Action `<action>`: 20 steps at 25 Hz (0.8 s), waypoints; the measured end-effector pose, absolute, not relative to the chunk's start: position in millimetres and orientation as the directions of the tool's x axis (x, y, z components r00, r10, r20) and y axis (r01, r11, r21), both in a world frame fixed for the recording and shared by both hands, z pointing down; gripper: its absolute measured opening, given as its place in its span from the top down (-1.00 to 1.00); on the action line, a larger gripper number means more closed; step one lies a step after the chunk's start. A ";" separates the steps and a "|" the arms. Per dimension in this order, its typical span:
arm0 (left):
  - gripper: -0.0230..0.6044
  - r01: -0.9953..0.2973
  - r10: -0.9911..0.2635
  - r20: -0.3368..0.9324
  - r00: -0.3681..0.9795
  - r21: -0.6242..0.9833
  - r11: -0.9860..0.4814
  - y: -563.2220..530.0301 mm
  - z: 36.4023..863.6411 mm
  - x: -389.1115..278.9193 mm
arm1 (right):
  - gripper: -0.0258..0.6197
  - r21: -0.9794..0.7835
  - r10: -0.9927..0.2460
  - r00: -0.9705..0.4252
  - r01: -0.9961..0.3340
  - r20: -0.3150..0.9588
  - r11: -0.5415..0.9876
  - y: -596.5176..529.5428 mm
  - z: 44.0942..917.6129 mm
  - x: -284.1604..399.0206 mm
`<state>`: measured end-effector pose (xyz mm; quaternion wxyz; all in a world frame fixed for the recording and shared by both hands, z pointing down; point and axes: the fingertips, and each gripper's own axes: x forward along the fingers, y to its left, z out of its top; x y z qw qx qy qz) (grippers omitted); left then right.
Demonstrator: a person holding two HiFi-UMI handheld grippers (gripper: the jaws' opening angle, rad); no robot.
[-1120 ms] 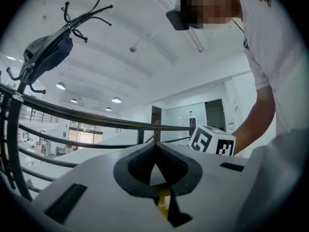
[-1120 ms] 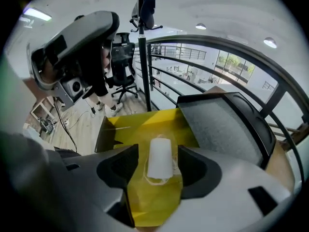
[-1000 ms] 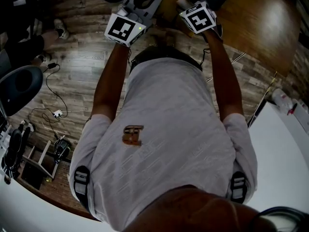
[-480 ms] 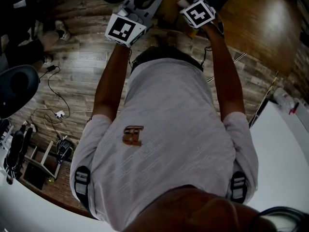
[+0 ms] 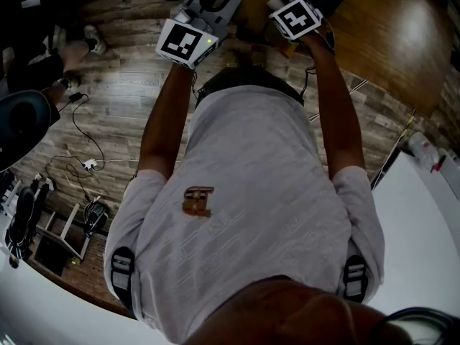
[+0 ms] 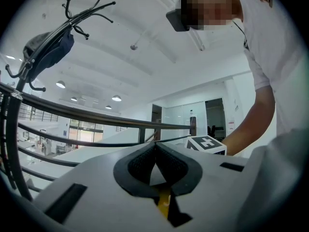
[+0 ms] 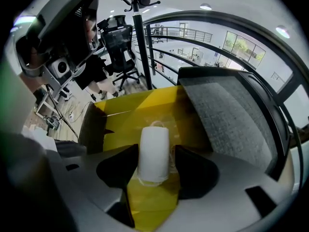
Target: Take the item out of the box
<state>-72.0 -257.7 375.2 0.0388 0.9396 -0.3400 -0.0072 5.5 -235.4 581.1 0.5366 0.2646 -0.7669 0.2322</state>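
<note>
In the right gripper view, the right gripper (image 7: pixel 154 164) has its two dark jaws closed on a white cylindrical item (image 7: pixel 154 151) wrapped in thin clear film, one jaw on each side of it. The item stands upright between them, over the open yellow box (image 7: pixel 145 103) and towards the box's near edge. Whether its base touches the box floor cannot be told. A dark flap stands up at the box's left edge, and a grey fabric pad (image 7: pixel 227 115) lies just beside its right edge. A black office chair (image 7: pixel 118 45) stands on the wooden floor beyond the box's far edge.

In the left gripper view, the left gripper (image 6: pixel 155 148) points up towards the ceiling. Its jaws are pressed together at the tips with nothing between them. A coat stand (image 6: pixel 46 52) rises at the left, dark railings (image 6: pixel 96 120) cross behind, and the marker cube (image 6: pixel 206 144) of the other gripper shows just beyond the jaws.

The head view shows the person's white shirt (image 5: pixel 251 214) with both arms stretched forward over the wooden floor (image 5: pixel 118 113), the two grippers near each other at the top edge
</note>
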 end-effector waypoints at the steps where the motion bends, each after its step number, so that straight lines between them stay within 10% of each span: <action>1: 0.86 -0.636 -0.637 0.010 0.771 0.078 -0.768 -257.5 375.7 -70.8 | 0.17 -0.091 -0.140 -0.290 -0.658 0.947 0.748 -231.6 582.5 5.1; 20: 0.86 -0.635 -0.635 0.023 0.772 0.064 -0.770 -252.1 375.9 -60.0 | 0.31 -0.065 -0.225 -0.353 -0.649 0.908 0.758 -229.6 566.1 9.9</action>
